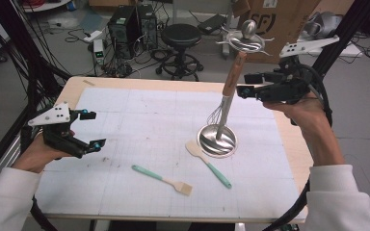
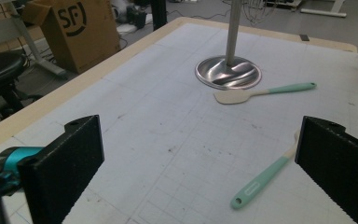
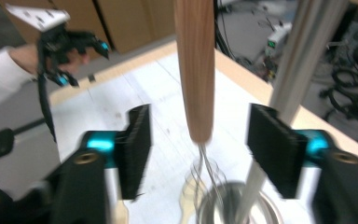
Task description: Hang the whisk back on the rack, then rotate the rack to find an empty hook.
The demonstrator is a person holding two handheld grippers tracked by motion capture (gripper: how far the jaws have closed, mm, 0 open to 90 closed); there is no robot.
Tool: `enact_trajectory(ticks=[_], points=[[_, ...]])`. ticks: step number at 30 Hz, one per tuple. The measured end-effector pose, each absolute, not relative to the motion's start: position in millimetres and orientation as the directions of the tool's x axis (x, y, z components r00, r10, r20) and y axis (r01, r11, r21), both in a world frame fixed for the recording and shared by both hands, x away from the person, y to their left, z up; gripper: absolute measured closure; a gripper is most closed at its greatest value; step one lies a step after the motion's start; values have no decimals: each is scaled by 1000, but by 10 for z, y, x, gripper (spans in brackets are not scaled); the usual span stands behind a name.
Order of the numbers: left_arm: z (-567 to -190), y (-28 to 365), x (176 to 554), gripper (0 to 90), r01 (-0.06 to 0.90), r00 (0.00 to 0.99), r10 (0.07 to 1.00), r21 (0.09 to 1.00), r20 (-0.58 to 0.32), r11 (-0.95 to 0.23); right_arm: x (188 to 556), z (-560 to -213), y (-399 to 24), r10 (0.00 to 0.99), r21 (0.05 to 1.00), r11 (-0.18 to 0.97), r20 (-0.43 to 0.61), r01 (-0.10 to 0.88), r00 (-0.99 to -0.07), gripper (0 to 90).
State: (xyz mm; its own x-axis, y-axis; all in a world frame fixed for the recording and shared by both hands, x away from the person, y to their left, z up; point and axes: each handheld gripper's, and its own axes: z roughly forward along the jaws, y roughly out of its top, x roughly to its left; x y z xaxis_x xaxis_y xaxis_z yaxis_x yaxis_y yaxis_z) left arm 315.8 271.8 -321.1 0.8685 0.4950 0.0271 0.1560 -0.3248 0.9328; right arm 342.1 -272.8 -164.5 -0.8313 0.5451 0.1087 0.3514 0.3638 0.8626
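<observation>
Whisk (image 3: pixel 195 70), light and stiff with a smooth wooden handle (likely slippery), hangs from the stand between the wide-apart jaws of my right hand-held gripper (image 3: pixel 198 144), best gripped mid-handle, my left hand-held gripper (image 1: pixel 89 130) open.

Wide open mat in front of the left gripper (image 1: pixel 87 131); spatula (image 1: pixel 208 163) and brush (image 1: pixel 162 179) lie mid-table, and the stand (image 1: pixel 217 139) with its hanging whisk (image 1: pixel 227 94) blocks the right gripper's (image 1: pixel 244 84) path between its parted jaws
</observation>
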Motion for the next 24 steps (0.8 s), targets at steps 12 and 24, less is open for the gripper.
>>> enact_trajectory(ticks=[12, 24], points=[[-3251, 2703, 3131, 16, 168, 889, 459, 927, 6, -336, 3217, -1706, -2926, 538, 842, 426, 57, 330, -841, 3], [-3318, 2737, 3094, 16, 182, 885, 465, 926, -8, -330, 3160, -1714, -3183, 562, 842, 432, 30, 324, -826, 9]])
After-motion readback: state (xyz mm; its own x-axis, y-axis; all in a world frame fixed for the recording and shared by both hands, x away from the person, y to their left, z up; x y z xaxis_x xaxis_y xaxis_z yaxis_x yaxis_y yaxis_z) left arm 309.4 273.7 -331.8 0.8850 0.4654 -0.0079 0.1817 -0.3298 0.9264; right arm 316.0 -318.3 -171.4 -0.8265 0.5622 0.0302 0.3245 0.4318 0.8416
